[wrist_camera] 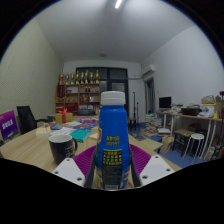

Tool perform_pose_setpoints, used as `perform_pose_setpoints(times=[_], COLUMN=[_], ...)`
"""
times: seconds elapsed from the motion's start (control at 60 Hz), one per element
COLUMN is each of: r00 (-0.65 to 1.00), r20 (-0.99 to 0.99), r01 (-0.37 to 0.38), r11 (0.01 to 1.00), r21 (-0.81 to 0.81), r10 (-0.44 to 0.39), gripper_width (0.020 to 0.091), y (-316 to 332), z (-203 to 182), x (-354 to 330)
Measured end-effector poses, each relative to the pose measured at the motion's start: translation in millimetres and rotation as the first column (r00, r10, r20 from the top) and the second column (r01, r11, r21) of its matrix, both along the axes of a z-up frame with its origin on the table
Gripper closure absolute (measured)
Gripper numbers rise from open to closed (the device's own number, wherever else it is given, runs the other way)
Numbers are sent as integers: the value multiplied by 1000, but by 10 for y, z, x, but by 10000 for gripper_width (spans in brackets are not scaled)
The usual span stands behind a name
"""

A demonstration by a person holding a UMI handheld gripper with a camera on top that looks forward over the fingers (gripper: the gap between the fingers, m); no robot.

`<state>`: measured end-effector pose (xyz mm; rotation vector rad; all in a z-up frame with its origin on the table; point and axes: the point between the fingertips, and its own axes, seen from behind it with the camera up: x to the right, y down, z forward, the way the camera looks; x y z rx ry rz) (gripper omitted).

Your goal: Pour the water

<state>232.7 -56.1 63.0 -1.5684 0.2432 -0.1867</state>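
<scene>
One blue bottle [113, 140] between fingers [70, 170], dark mug [61, 146] beside

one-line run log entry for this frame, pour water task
phase: bottle held, no pour yet | gripper: shut on blue bottle, upright, white cap on | mug: on table, beside the fingers
</scene>
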Motion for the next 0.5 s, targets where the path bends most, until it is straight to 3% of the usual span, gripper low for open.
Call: perform_pose_setpoints(times=[0.167, 0.267, 0.4, 0.5], r00=[995, 931, 596, 236], r20=[93, 363, 803, 967], r01=[-28, -8, 105, 168], r11=[999, 997, 990, 977], r21=[-16, -72, -95, -134], r10=[29, 34, 14, 92], gripper_width=[617, 639, 642, 639], y=[12, 23, 180, 326], z=[29, 190, 650, 1044], x=[-78, -59, -44, -47])
